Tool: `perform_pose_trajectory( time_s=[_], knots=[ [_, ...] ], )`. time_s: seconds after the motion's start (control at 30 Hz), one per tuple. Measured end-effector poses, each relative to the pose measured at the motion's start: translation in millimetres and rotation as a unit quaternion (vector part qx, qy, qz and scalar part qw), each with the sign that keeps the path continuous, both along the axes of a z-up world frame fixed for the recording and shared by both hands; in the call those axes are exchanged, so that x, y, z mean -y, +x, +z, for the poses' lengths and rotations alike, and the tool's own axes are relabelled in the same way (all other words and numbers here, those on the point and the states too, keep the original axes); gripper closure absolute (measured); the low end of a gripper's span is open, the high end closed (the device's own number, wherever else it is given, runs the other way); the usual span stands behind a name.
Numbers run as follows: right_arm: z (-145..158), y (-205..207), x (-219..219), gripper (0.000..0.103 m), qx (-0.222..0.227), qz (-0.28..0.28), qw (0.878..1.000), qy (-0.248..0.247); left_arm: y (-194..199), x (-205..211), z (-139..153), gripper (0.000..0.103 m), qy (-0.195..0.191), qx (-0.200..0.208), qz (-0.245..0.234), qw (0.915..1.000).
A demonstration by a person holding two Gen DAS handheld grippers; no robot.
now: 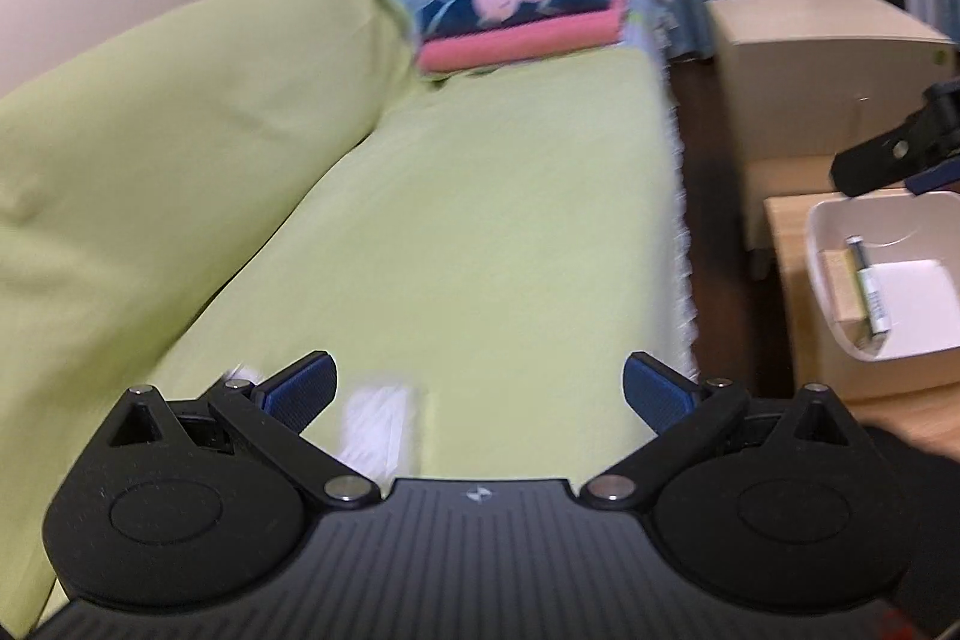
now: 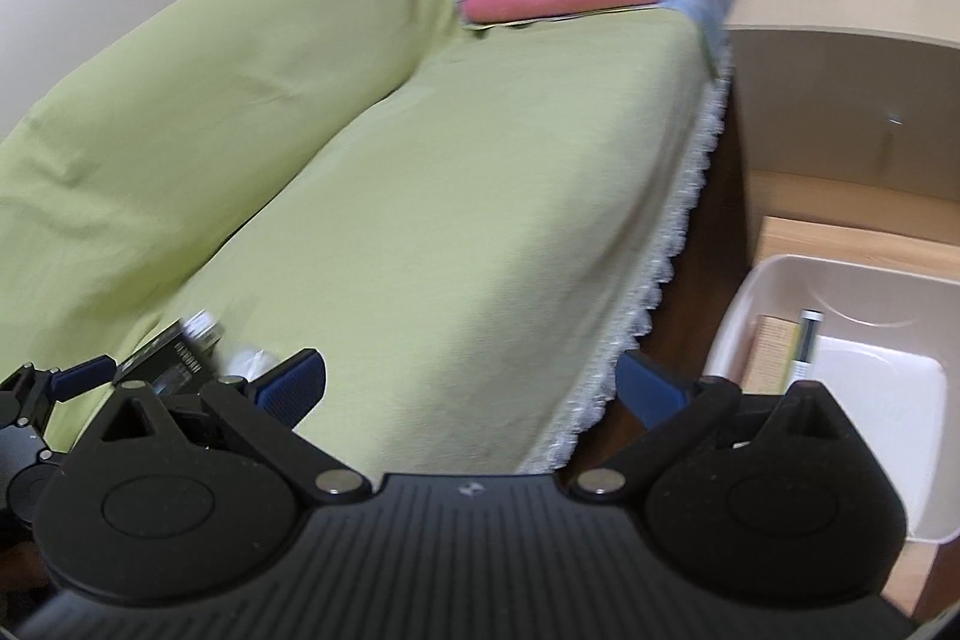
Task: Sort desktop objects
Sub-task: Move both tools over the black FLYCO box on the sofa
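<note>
Right wrist: bin (image 2: 774, 274) beside sofa's lace edge (image 2: 672, 274).

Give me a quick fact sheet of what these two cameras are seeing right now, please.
setting: sofa with green cover, wooden table beside it
left gripper: open, holding nothing, over the sofa seat
right gripper: open, holding nothing
bin: pale plastic, on the table
bin contents: marker-like pen, wooden block, white pad
on the sofa seat: white blurred item; dark item, too blurred to identify
far end of sofa: folded textiles
</note>
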State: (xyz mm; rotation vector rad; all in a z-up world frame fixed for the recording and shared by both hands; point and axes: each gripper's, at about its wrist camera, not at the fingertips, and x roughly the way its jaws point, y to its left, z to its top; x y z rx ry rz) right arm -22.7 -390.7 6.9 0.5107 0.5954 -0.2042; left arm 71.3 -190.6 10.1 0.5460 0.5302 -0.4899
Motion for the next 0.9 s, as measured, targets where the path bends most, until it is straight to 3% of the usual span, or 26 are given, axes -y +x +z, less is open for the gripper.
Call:
perform_pose_trajectory(
  time_s=[0.4, 0.9],
  knots=[
    [9.0, 42.0, -74.1, 0.001, 0.011, 0.11, 0.993, -0.04, 4.2, -82.1, -2.1, 0.001, -0.006, -0.007, 0.092, 0.9957],
    [10.1, 66.6, -129.8, 0.001, 0.018, 0.189, 0.978, -0.083, 13.3, -117.8, -4.6, 0.001, -0.016, -0.009, 0.138, 0.9902]
  ],
)
